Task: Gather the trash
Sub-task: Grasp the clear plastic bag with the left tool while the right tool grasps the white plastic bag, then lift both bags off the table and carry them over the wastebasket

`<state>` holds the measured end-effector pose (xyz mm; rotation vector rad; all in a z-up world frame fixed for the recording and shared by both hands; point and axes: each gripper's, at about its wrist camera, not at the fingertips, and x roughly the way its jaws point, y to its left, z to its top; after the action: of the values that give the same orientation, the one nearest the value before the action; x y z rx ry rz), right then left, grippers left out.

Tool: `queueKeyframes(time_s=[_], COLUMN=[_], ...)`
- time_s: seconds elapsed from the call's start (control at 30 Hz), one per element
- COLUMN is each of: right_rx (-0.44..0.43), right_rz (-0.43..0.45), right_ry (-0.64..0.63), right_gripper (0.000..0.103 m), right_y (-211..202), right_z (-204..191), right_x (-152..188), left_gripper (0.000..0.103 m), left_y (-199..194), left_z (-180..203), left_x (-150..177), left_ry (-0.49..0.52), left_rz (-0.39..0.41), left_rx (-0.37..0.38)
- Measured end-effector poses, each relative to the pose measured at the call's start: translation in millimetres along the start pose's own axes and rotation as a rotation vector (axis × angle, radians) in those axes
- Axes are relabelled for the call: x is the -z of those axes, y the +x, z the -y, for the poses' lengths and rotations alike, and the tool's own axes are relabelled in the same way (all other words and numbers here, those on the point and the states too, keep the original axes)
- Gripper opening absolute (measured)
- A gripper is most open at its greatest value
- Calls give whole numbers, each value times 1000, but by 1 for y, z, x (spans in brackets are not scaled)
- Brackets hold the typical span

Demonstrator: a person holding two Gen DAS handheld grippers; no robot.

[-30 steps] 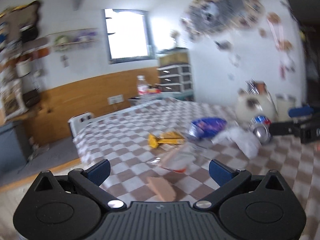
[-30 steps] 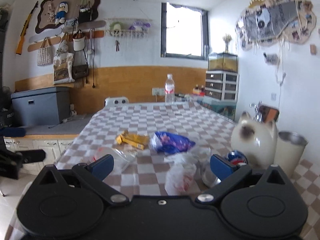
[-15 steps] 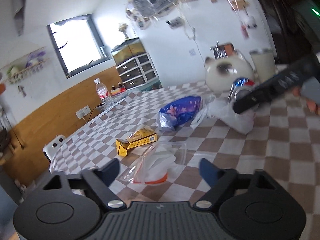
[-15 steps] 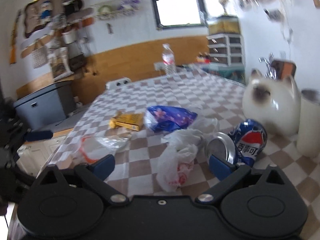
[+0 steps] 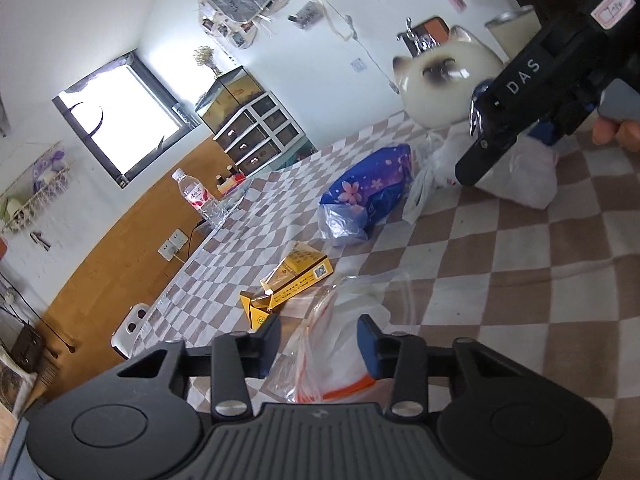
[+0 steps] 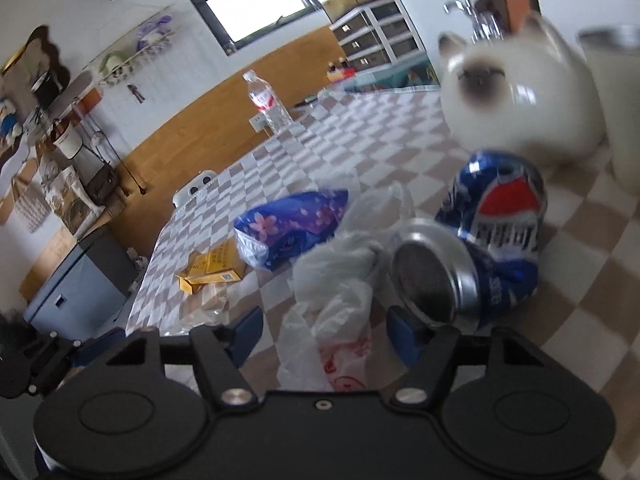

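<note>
Both grippers low over checkered table, trash between fingers.

L gripper (image 5: 318,340) open, straddling clear zip bag (image 5: 340,344), lower ctr. R gripper (image 6: 322,332) open around white plastic bag (image 6: 332,320); crushed Pepsi can (image 6: 480,248) just right. Farther: yellow box (image 5: 292,280), blue wrapper (image 5: 364,200) mid-frame; cat figurine (image 6: 520,92) upper right.

On the brown-and-white checked counter (image 5: 520,264), the clear zip bag with an orange seal (image 5: 340,344) lies between the fingers of the left hand-held gripper (image 5: 318,346). Beyond it lies the yellow cardboard carton (image 5: 290,280), then the blue flowered plastic packet (image 5: 368,192). Right of the packet, the crumpled white plastic bag (image 6: 340,280) lies between the fingers of the right hand-held gripper (image 6: 320,332), seemingly touching the crushed blue soda can (image 6: 480,248). Behind the can stands the white ceramic cat figure (image 6: 520,92).
</note>
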<state>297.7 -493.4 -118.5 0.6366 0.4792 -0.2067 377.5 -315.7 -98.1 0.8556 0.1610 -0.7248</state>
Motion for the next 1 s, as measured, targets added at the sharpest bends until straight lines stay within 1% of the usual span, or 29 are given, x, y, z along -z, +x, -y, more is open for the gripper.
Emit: queueKeyframes(time_s=[0.07, 0.13, 0.17, 0.2, 0.33, 0.47, 0.53, 0.57, 0.6, 0.67, 0.73, 0.83, 1.0], right_rx=[-2, -7, -13, -15, -22, 9, 18, 27, 39, 58, 46, 45, 42], right_rz=[15, 24, 30, 33, 34, 23, 16, 15, 14, 13, 7, -8, -7], right_ry=[-8, -20, -24, -26, -19, -68, -92, -99, -99, -83, -81, -132, -210], right_gripper=[69, 69, 69, 69, 70, 71, 70, 64, 50, 38, 35, 32, 29], right_y=[2, 3, 5, 6, 6, 8, 9, 10, 10, 10, 9, 5, -5], right_z=[0, -1, -1, -2, -1, -8, -12, -13, -13, -10, -9, -18, -36], right_x=[3, 4, 5, 6, 5, 5, 5, 5, 5, 5, 6, 12, 26], left_gripper=[37, 27, 19, 15, 14, 11, 11, 11, 11, 11, 11, 11, 11], left_y=[4, 6, 8, 9, 10, 5, 1, -2, -5, -10, -16, -22, -34], left_z=[2, 4, 3, 3, 5, 3, -1, -4, -7, -14, -21, -29, -32], left_x=[-2, -7, -9, -10, -12, -11, -10, -9, -8, -6, -3, -2, 0], left_ry=[27, 34, 23, 19, 10, -25, -80, -109, -147, -241, -344, -454, -562], left_rz=[-4, -5, -11, -19, -39, -51, -42, -35, -28, -15, -7, -9, -1], left_rx=[-5, -11, -13, -15, -22, -27, -25, -22, -19, -9, 9, 27, 33])
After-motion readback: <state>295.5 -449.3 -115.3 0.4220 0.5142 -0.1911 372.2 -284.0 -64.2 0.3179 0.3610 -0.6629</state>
